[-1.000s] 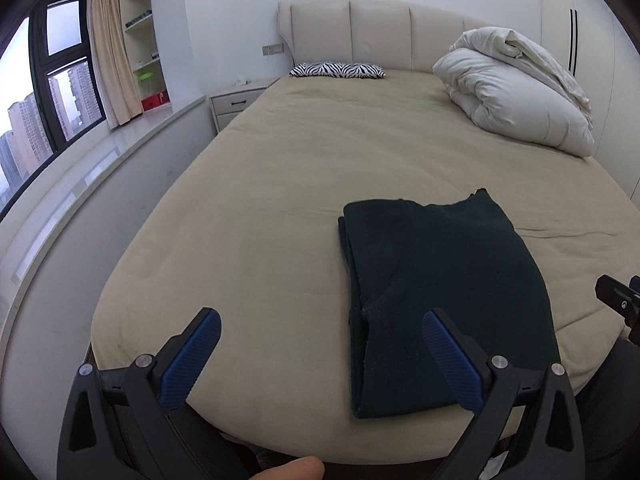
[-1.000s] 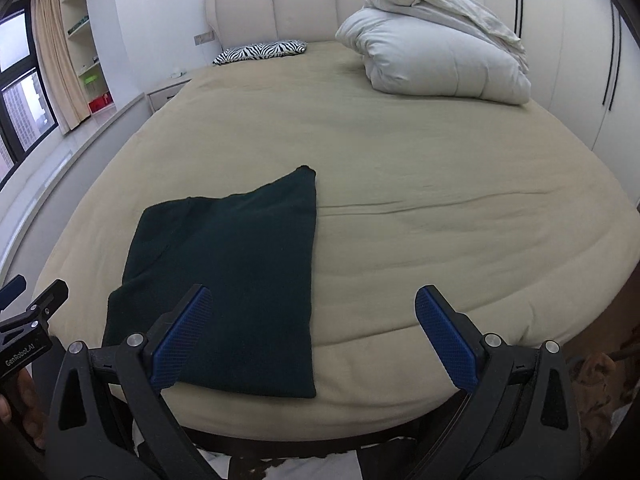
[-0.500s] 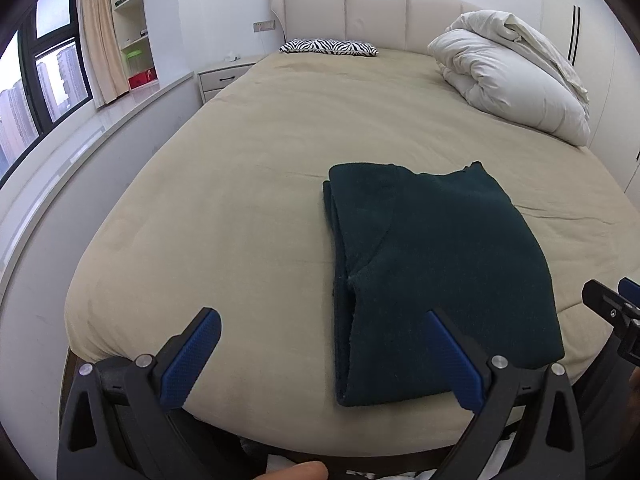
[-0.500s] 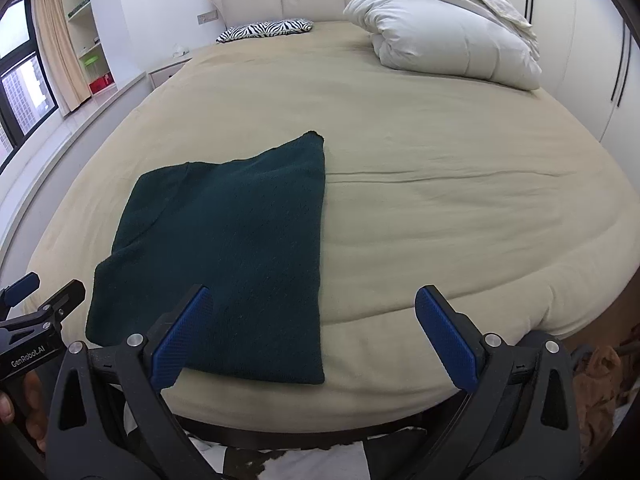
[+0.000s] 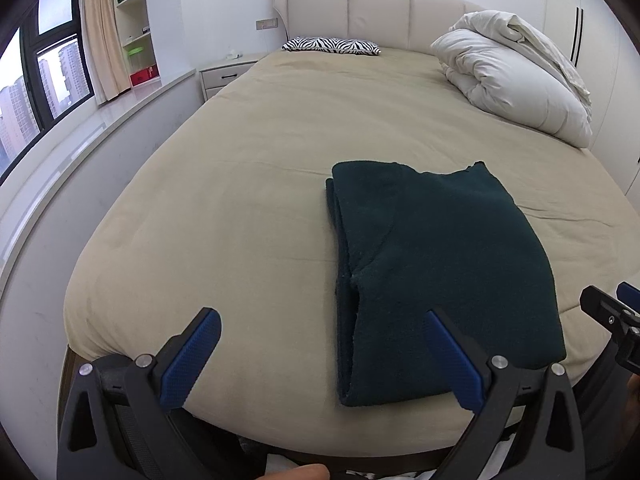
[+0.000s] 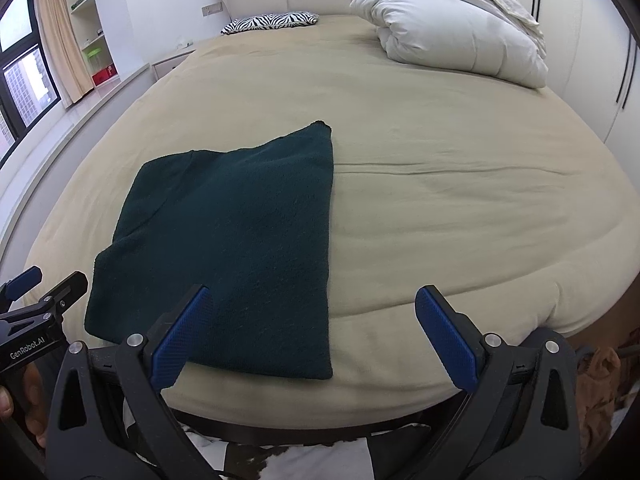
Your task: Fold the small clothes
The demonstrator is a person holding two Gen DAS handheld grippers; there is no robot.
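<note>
Lying folded on the bed (image 5: 248, 184), the dark garment (image 6: 236, 232) faces both grippers, spread apart.

Ahead of your left gripper (image 5: 322, 354), its right finger (image 5: 452, 364) covered part of the folded garment's (image 5: 444, 264) near edge, and its inner layers stayed out of sight. Far ahead and left, the shelf items (image 5: 138, 62) were too small to identify. In the right wrist view, your right gripper's (image 6: 312, 334) left finger (image 6: 180, 336) hid the garment's (image 6: 240, 232) near edge, and the upper frame edge cut off the duvet (image 6: 448, 28).
</note>
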